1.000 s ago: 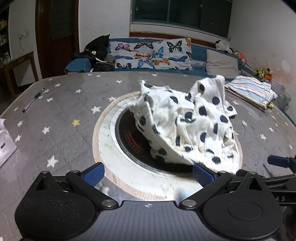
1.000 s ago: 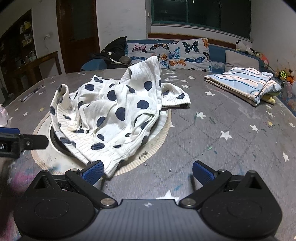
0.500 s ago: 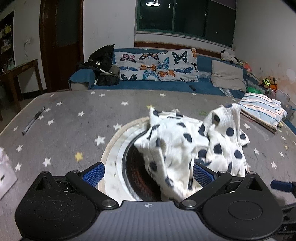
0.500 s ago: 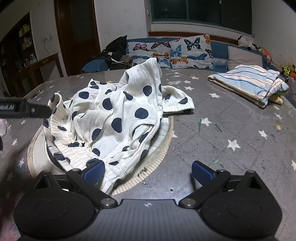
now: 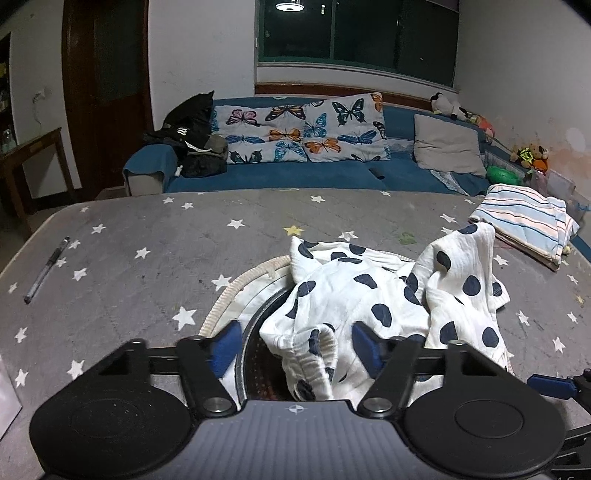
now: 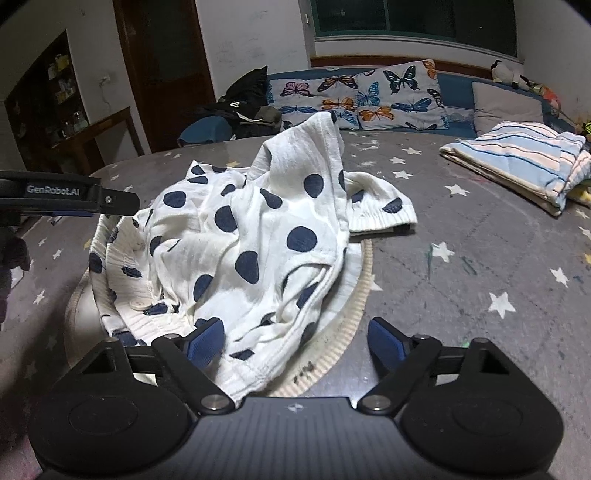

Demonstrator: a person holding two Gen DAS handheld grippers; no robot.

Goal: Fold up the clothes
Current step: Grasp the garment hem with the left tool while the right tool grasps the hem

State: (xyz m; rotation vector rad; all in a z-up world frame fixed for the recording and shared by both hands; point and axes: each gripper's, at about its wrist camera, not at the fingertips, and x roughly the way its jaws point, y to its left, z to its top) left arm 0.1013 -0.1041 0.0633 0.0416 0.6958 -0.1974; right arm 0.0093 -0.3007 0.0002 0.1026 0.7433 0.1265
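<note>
Polka-dot garment (image 6: 255, 240) hem between left gripper (image 5: 295, 345) pads; unclamped.

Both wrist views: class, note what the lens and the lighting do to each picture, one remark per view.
Left wrist view: fisheye bends the table's far edge into a curve, corners go black, and a ceiling lamp glares in the dark window. Right wrist view: same barrel bend and dark corners; the polka-dot garment is sharp and evenly lit, while the left gripper intrudes at the frame's left edge.
</note>
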